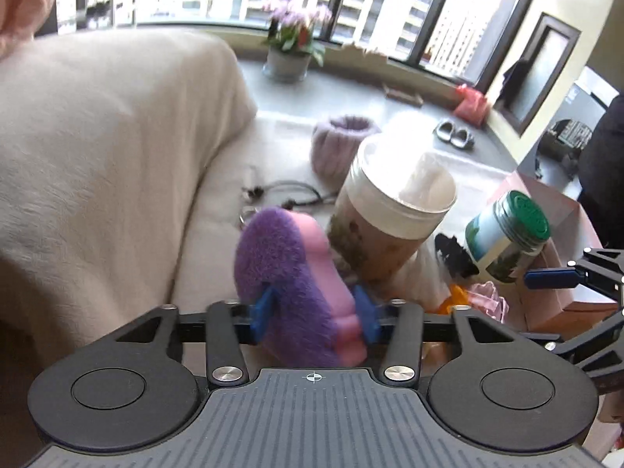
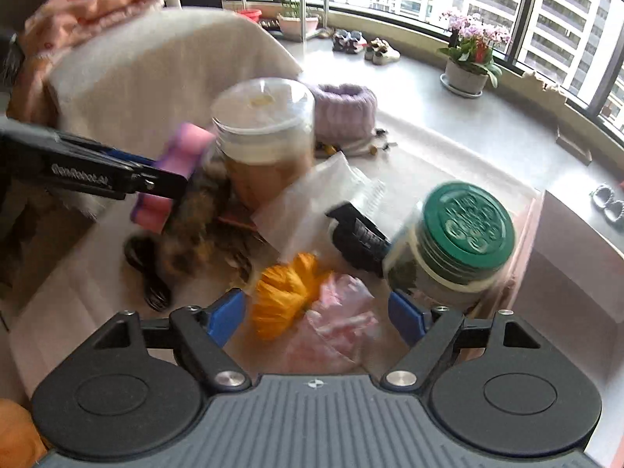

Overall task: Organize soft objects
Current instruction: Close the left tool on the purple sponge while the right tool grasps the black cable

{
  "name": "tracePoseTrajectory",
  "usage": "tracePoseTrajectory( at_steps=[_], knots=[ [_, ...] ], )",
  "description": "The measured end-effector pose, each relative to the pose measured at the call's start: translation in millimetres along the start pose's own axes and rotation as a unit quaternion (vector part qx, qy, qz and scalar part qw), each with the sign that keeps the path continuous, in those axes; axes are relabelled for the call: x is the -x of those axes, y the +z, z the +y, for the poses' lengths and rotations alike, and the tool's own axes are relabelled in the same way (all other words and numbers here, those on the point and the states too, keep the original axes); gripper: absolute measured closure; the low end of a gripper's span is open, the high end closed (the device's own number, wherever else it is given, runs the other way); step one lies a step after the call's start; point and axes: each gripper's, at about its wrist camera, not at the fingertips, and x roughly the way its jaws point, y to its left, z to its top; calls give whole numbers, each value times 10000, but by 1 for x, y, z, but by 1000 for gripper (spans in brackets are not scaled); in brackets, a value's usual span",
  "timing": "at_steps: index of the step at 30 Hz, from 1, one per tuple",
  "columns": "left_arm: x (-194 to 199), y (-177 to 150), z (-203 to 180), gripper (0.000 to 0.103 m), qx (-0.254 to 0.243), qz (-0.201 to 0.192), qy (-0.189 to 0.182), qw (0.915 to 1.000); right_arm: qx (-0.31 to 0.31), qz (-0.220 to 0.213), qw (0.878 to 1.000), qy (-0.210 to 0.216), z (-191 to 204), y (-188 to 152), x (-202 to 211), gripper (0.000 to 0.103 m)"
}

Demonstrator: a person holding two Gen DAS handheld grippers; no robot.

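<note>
Gripping a purple and pink plush piece between its blue pads, the left hand-held gripper holds it clear of the cluttered surface, just left of the tall jar with a pale lid, while the right hand-held gripper hangs with its jaws spread wide and empty above an orange soft item and a pink crinkly one. The likeliest slip, as I judge it, is a knock: the plush sits almost against the tall jar, so a swing to the right could tip it, and the green-lidded jar stands just beside the right gripper's outer finger, where a careless closing could shove it. The plush is also pinched low on its body, so it may sag or twist out. Much stays unclear: both views are smeared, so what the plush is cannot be told; the brown furry thing near the jar's foot is half covered by a clear packet; the surface under it all is hardly visible, and no bin or destination for the soft things shows.
</note>
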Motion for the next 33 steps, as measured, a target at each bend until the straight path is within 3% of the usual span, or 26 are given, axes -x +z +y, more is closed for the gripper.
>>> tracePoseTrajectory(
  at_steps=[1, 5, 6, 8, 10, 12, 16, 18, 20, 27, 30, 33],
  knots=[
    [6, -1, 1, 63, -96, -52, 2, 9999, -14, -59, 10000, 74, 3, 2, 3, 22],
    [25, -5, 11, 65, -348, -190, 94, 9992, 255, -255, 9984, 425, 31, 7, 20, 23],
    [26, -8, 15, 65, -353, -183, 127, 9991, 404, -224, 9976, 526, 42, 7, 17, 25],
    [28, -14, 22, 65, -387, -93, 155, 9991, 809, -129, 9940, 731, 69, 4, 8, 40],
    [26, -20, 26, 64, -372, -12, 84, 9993, 1146, -55, 9896, 870, 95, 3, -1, 45],
    [22, -22, 29, 60, -291, -66, -24, 9996, 1374, -37, 9857, 973, 117, 4, -17, 45],
    [8, -21, 17, 39, -470, -65, 194, 9987, 1381, 212, 9854, 970, 139, 10, -55, 49],
    [-5, -20, 9, 32, -543, 22, 332, 9980, 1398, 149, 9856, 937, 142, 9, -56, 56],
    [-11, -19, 4, 32, -608, -1, 448, 9971, 1426, 281, 9847, 964, 143, 7, -52, 85],
    [-23, -18, -6, 31, -917, -83, 763, 9928, 1044, 517, 9890, 907, 114, -20, -28, 89],
    [-15, -26, -8, 38, -1085, -184, 757, 9910, 739, 548, 9915, 920, 96, -30, -14, 89],
    [1, -36, -11, 52, -1228, -334, 733, 9892, 590, 384, 9943, 800, 85, -38, 3, 90]
  ],
)
